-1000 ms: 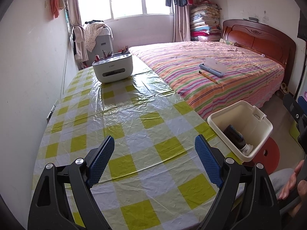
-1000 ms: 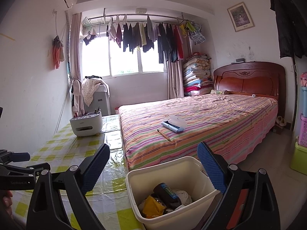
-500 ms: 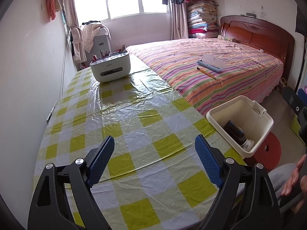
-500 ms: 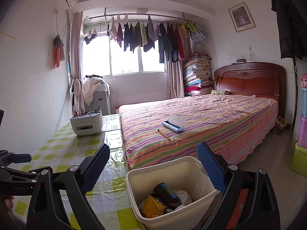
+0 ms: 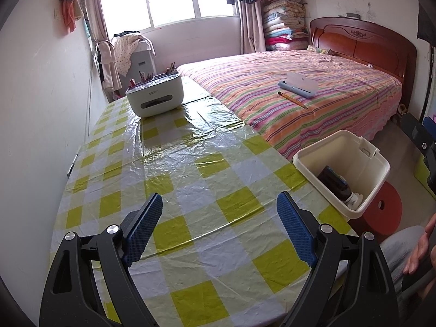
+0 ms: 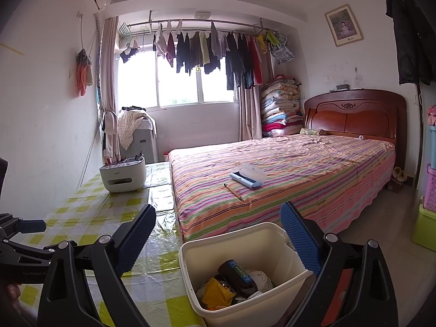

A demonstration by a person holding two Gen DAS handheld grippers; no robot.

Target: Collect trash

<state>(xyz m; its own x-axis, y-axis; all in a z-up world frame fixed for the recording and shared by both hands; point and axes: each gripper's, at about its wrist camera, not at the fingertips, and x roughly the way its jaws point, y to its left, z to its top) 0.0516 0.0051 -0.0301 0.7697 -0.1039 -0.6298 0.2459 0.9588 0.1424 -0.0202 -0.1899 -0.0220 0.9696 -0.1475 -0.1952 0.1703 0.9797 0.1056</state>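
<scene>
While both tools, left tool (image 5: 219,222) and right tool (image 6: 218,237), hover released and empty, the cream trash bin (image 6: 261,245) holding collected trash (image 6: 234,280) stands just right of the checkered surface (image 5: 174,169).

No lettering clear enough to read

A lived-in home bedroom: a striped-sheeted bed (image 6: 286,174) with carved wooden headboard (image 6: 354,114) at two o'clock, laundry (image 6: 212,49) drying on a rail across the window at twelve, folded quilts (image 6: 282,109) stacked beside it.
</scene>
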